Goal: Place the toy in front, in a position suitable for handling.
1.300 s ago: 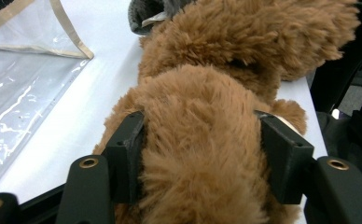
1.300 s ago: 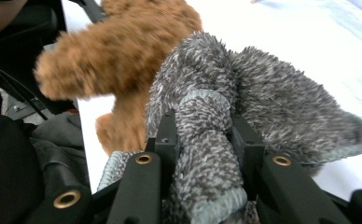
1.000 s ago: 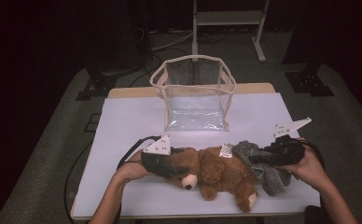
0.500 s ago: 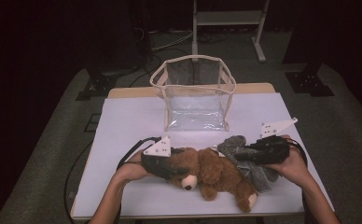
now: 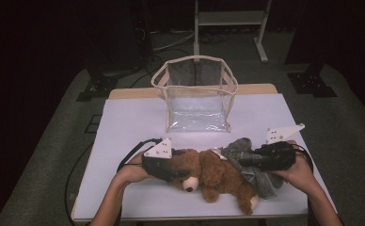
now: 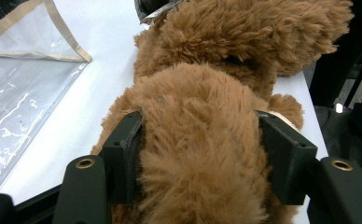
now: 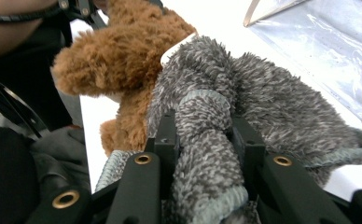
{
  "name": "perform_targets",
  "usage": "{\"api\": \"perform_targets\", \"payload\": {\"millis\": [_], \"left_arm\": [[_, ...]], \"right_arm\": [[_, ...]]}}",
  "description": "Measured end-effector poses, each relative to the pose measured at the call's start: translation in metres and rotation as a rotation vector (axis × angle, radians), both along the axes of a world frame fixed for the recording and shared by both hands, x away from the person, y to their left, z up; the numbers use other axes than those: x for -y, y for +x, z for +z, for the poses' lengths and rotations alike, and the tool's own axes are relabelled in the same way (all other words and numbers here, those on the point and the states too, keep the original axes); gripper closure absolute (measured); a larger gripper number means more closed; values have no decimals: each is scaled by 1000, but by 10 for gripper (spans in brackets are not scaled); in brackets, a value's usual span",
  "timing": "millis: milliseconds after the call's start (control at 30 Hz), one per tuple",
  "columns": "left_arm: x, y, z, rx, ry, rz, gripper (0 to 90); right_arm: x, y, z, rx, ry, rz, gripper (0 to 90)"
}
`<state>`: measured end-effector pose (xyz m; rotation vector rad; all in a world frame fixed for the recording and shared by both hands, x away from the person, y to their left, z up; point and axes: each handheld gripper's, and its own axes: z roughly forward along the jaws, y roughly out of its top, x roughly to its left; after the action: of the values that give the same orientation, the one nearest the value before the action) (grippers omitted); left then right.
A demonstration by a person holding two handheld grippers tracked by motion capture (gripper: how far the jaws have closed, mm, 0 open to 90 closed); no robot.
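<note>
Brown plush teddy bear lies in front of the clear plastic bag; left gripper clamps its head, while right gripper, drawn inward, pinches its grey knit garment, likely undressing it.

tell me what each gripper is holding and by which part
The left gripper clamps the brown teddy bear by its head. The right gripper pinches a fold of the grey cloth.

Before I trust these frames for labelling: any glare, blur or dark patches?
High view: table brightly lit, surroundings nearly black, picture soft. Left gripper view: sheen on the clear bag, teddy bear sharp. Right gripper view: grey cloth sharp, dark at left.
</note>
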<state>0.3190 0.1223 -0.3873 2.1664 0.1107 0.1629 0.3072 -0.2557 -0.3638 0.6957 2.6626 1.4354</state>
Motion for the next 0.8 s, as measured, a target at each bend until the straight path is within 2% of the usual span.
{"api": "perform_targets", "payload": {"millis": [67,133,200,233,333,467,667,800], "left_arm": [[0,0,0,0,0,1,375],[0,0,0,1,-1,0,374],[0,0,1,4,2,-2,372],[0,0,1,4,2,-3,372],[-1,1,0,2,0,-4,372],[1,0,0,3,3,-1,371],[2,0,0,7,6,4,371],[2,1,0,6,4,4,370]], "right_arm": [[7,1,-1,-9,0,-16,679],[20,5,-4,-15,-15,-55,679],[33,8,-7,-40,4,-79,679],[37,7,-7,-49,13,-79,679],[38,3,-2,-37,22,-60,679],[25,2,1,-25,23,-23,679],[-22,7,12,13,-39,75,680],[-52,10,16,36,-79,120,682]]}}
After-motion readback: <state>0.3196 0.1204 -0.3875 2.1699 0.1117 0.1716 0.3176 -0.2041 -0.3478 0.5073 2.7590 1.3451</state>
